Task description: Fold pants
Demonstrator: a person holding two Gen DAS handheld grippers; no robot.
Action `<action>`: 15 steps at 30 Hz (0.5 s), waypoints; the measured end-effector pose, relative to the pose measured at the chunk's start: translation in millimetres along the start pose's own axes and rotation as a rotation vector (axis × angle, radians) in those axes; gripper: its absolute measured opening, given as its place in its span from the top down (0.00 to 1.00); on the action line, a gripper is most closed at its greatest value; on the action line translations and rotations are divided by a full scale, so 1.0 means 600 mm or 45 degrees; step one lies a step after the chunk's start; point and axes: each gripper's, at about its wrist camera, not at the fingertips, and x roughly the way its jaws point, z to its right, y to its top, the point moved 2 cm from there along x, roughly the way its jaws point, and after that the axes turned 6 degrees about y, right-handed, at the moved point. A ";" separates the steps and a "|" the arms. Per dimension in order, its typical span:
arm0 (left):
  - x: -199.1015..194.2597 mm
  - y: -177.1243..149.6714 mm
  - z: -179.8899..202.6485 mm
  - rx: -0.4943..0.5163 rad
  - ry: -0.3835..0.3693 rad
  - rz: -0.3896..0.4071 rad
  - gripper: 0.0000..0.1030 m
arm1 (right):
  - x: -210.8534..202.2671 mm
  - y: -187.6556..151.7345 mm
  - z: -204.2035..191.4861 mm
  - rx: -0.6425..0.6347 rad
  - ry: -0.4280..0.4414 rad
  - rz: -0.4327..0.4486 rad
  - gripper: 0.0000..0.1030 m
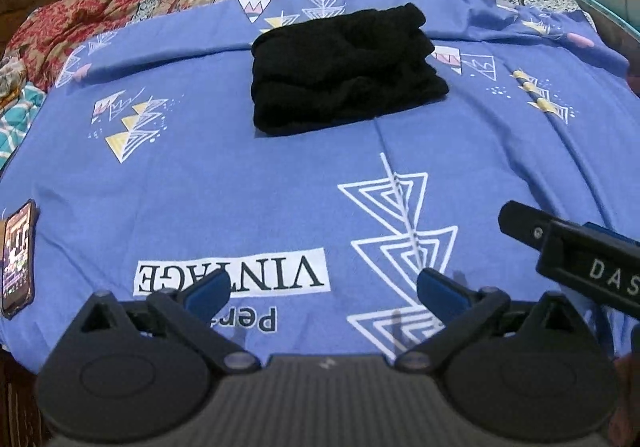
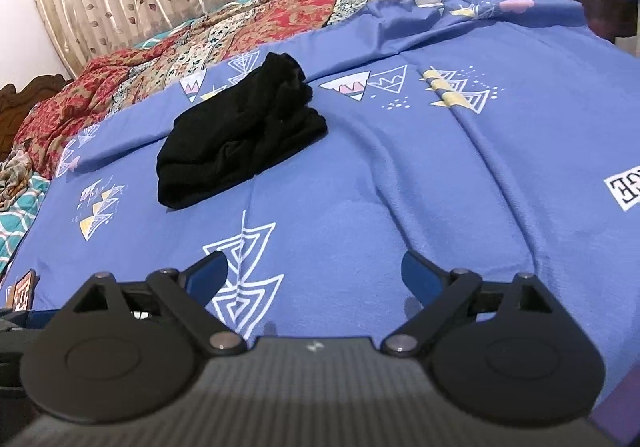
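Blue patterned bedsheet [image 1: 224,183] covered the bed, with a red floral quilt [image 1: 120,3] bunched beyond it. At the sheet's middle lay the black pants [image 1: 344,83], folded into a compact stack (about 4 layers). Well short of the pants, the left gripper [image 1: 322,287] and right gripper [image 2: 314,273] hovered, each with its 2 fingers spread wide on nothing. A phone [image 1: 18,257] lay far left of the pants.

"VINTAGE" on blue bedsheet [image 1: 280,175], perhaps "DAS" on right gripper [image 1: 600,267]
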 end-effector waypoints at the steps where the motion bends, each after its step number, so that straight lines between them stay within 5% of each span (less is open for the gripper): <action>1: -0.002 0.000 0.000 -0.001 0.000 0.004 0.00 | -0.002 0.000 -0.001 -0.001 0.000 0.004 0.06; 15: -0.023 -0.005 -0.015 -0.025 0.023 0.050 0.00 | -0.027 -0.001 -0.026 -0.029 0.036 0.034 0.04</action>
